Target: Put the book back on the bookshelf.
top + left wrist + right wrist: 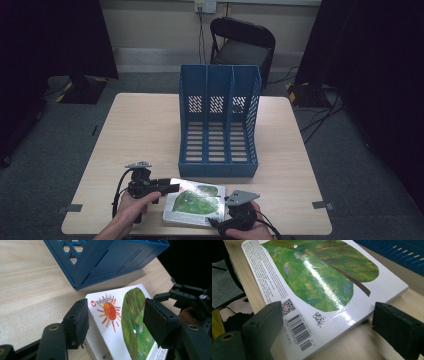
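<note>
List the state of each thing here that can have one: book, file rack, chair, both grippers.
book: closed, lying flat, back cover up
file rack: upright, all three slots empty
folding chair: unfolded, unoccupied
left gripper: jaws open, straddling the book's corner
right gripper: jaws open around the book's corner

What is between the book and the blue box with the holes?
Nothing sits there. In the high view a thin strip of bare table separates the book from the blue file rack; the left gripper view shows that same bare wood.
</note>
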`<action>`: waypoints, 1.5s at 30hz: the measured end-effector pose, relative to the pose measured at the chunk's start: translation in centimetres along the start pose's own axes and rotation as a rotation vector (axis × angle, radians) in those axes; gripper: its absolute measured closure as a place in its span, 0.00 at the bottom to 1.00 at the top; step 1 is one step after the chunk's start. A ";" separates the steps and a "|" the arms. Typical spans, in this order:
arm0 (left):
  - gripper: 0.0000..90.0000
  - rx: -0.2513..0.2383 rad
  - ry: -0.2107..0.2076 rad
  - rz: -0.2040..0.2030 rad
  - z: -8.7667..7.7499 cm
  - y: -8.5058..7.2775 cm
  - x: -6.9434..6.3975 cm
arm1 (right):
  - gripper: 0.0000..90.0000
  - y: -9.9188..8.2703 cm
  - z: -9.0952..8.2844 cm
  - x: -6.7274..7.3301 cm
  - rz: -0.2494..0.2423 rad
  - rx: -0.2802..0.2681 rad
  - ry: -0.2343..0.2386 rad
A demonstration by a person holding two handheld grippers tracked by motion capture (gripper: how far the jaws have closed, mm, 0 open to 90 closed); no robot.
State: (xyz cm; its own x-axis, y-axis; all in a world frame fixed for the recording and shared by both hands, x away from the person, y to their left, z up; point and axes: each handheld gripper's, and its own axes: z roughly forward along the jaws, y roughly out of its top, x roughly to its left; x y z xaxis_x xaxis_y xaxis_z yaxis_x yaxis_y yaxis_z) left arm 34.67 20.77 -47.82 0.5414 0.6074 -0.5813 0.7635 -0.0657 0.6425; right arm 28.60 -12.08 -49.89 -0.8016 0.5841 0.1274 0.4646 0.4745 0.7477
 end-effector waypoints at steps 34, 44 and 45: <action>0.77 0.177 -0.182 0.097 3.5 -0.3 -1.8 | 0.10 0.6 0.5 -0.2 -0.020 -0.021 0.076; 0.78 0.171 -0.140 0.209 3.3 -0.3 -2.9 | 0.18 0.9 -0.4 -0.8 -0.023 -0.024 0.073; 0.78 0.168 -0.140 0.224 3.2 -0.3 -3.1 | 0.18 0.9 -0.5 -1.0 -0.015 -0.028 0.070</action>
State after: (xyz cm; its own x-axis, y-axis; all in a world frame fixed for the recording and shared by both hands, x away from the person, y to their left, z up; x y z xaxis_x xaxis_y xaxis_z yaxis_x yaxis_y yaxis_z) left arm 33.84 16.34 -47.81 0.7372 0.4488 -0.5050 0.6608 -0.3232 0.6774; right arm 29.61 -12.58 -48.97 -0.8333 0.5289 0.1608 0.4423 0.4633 0.7679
